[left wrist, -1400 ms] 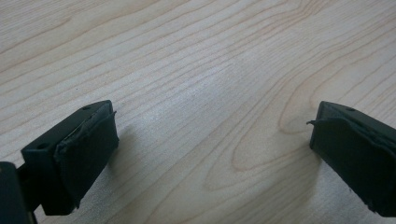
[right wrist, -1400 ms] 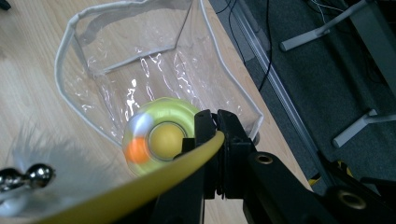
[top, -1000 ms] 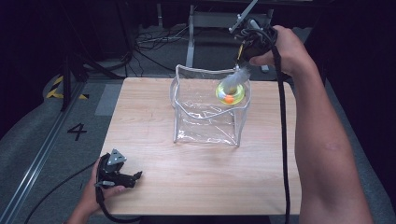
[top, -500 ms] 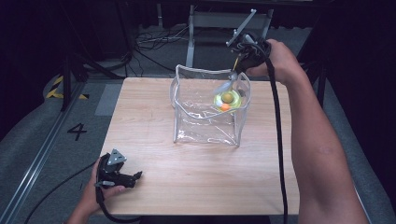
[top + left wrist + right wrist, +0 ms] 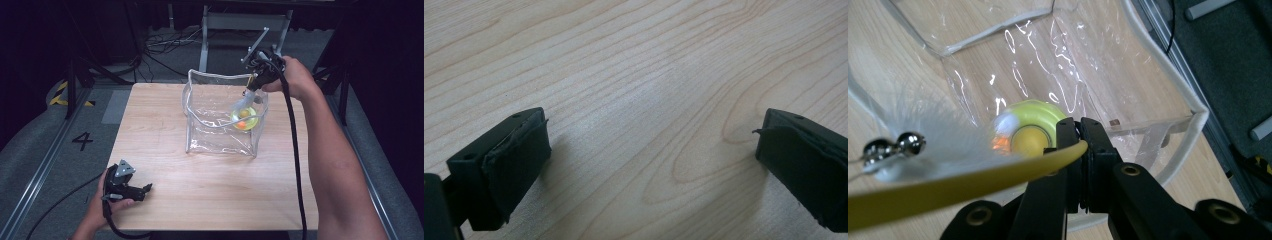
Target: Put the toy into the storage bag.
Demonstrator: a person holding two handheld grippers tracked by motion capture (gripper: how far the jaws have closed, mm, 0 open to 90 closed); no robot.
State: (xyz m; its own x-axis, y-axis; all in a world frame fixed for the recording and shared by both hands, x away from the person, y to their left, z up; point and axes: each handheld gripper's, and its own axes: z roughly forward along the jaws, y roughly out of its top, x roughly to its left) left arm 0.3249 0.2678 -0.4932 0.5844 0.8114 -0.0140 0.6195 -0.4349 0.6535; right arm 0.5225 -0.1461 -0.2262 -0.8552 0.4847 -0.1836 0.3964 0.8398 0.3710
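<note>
Table: plain light wood top [image 5: 165,125], dark floor and cables all round, nothing fancy.

Nearest me: left gripper [image 5: 142,190] parked at the near left corner, lying on the wood. Its own view has the two pads wide apart with bare grain between them, so it's released and empty.

Middle: clear bag [image 5: 200,90] standing open-mouthed on the far half of the table, well apart from my left hand.

Far side: right gripper [image 5: 248,91] at the bag's far right corner, pointing down into the mouth. Jaws are pinched tight on the yellow stem [image 5: 973,177] of a cat toy.

Toy: hangs straight below the right gripper, already inside the bag. Yellow-green ball [image 5: 244,118] with an orange bit is at the low end, pressed near the bag's right wall. White feather [image 5: 943,132] and little bells [image 5: 895,145] sit off to the side in the right gripper view.

Long axis: stem runs roughly up and down from jaws to ball, tilted a bit toward me.

Which hand is nearer: right, obviously. It's holding the thing. Left is way off.

My guess at what matters: ball looks to be short of the bag's bottom, so the way to go is down, keeping clear of the right wall [image 5: 1168,90] so the bag doesn't tip.
</note>
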